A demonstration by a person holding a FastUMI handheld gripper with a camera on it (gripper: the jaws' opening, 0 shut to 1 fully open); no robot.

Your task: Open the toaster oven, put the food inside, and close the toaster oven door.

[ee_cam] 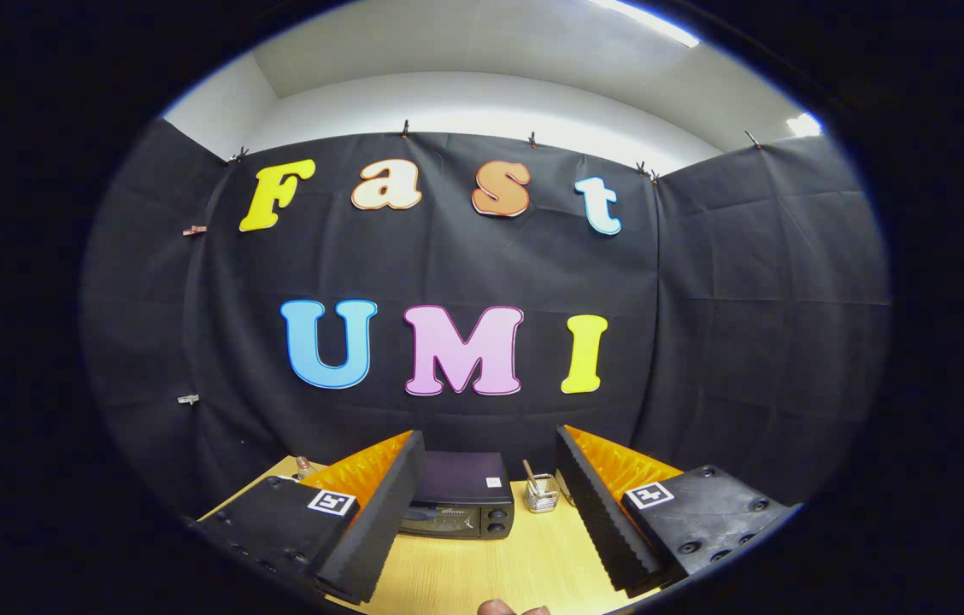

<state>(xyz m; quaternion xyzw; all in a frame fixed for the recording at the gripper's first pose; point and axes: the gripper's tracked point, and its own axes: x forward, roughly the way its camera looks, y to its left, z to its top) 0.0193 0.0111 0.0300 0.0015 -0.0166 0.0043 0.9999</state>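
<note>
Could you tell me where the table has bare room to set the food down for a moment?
The table is bare between the open gripper fingers, ahead of the toaster oven. It is crowded beside the oven, where a wire basket stands close.

You get bright, even light from the ceiling strip lights point(649, 21), which flare white. The wooden table point(495, 568) looks well lit. Strong fisheye bending curves the edges, perhaps slightly soft there.
</note>
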